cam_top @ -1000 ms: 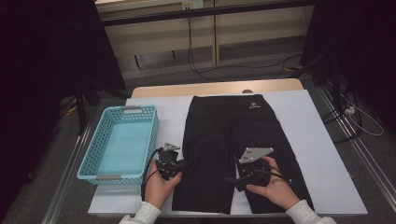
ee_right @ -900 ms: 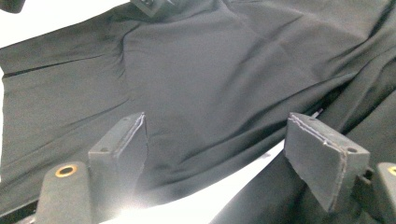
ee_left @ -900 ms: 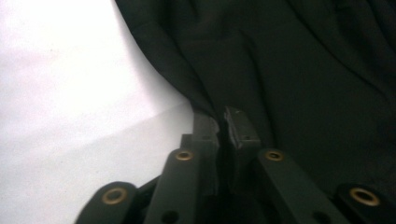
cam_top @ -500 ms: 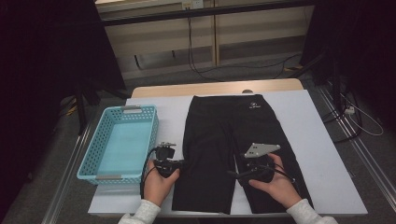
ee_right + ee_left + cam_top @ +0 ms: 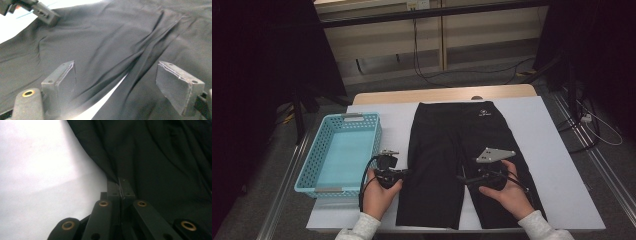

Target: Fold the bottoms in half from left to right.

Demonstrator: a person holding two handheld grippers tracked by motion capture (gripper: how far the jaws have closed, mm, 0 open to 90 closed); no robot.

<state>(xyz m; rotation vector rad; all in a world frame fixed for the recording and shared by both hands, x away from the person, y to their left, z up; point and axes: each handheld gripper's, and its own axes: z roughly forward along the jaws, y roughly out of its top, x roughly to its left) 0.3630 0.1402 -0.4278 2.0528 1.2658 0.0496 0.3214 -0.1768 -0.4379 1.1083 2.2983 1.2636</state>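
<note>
Left gripper view: fingers (image 5: 121,185) pinch smooth black shorts (image 5: 160,162).

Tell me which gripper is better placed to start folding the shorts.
Probably the left gripper: its jaws are shut on the black shorts' outer edge, while the right gripper is open above the fabric.
</note>
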